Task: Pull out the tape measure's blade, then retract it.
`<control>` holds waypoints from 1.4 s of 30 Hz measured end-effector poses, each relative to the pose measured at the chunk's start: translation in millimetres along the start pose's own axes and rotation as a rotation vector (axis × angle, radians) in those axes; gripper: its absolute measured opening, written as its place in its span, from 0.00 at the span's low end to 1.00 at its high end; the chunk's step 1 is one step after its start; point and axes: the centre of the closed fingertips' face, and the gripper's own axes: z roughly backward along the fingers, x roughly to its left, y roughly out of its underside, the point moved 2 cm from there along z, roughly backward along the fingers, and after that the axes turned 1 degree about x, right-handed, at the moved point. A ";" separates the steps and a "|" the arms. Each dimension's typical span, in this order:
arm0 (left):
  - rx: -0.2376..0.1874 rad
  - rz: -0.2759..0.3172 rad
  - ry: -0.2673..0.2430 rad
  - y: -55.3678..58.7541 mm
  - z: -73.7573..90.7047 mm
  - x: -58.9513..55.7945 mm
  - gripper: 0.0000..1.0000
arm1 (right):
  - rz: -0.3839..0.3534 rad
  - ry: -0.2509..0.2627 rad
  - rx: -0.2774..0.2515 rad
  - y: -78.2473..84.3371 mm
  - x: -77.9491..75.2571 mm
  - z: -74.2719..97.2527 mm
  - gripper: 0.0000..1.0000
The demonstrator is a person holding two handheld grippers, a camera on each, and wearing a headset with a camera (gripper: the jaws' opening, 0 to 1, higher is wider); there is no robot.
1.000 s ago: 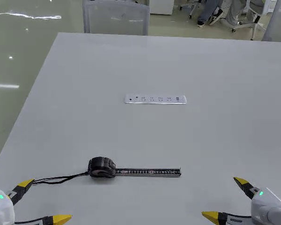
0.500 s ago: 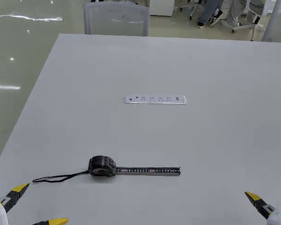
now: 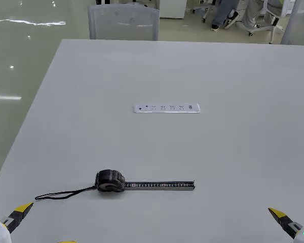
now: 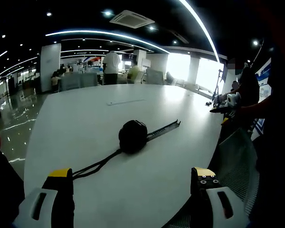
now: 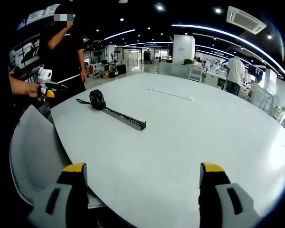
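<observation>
A black tape measure (image 3: 110, 180) lies on the white table (image 3: 202, 71) with a short length of blade (image 3: 159, 185) drawn out to the right and a black wrist strap (image 3: 61, 193) trailing left. It also shows in the left gripper view as the tape measure (image 4: 133, 136) and in the right gripper view as the tape measure (image 5: 97, 99). My left gripper (image 4: 133, 178) is open, short of the case near the table's front edge; one of its yellow fingertips (image 3: 21, 209) shows at the bottom left. My right gripper (image 5: 145, 172) is open, well back from the blade's end.
A white power strip (image 3: 166, 108) lies across the table's middle. A grey chair (image 3: 123, 21) stands at the far edge, and another grey chair (image 5: 33, 156) sits by the near edge. People sit and stand in the office beyond.
Both grippers have drawn back toward me, lower and further out of the head view. The tape measure has not moved and its blade is the same length.
</observation>
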 end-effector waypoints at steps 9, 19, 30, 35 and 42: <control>-0.006 0.005 -0.004 -2.5 0.7 -0.1 1.00 | 0.003 0.000 0.008 2.5 -1.9 1.4 1.00; 0.001 0.005 -0.008 1.2 -1.6 1.8 1.00 | 0.001 -0.002 0.009 4.3 0.3 3.9 1.00; -0.003 0.026 -0.023 4.1 1.8 6.8 1.00 | 0.007 -0.012 0.005 1.8 4.1 1.4 1.00; 0.001 0.033 -0.022 5.0 1.9 4.8 1.00 | 0.003 -0.015 0.005 1.5 4.9 1.8 1.00; 0.005 0.032 -0.022 6.8 2.3 2.7 1.00 | 0.006 -0.019 0.006 1.0 4.1 1.2 1.00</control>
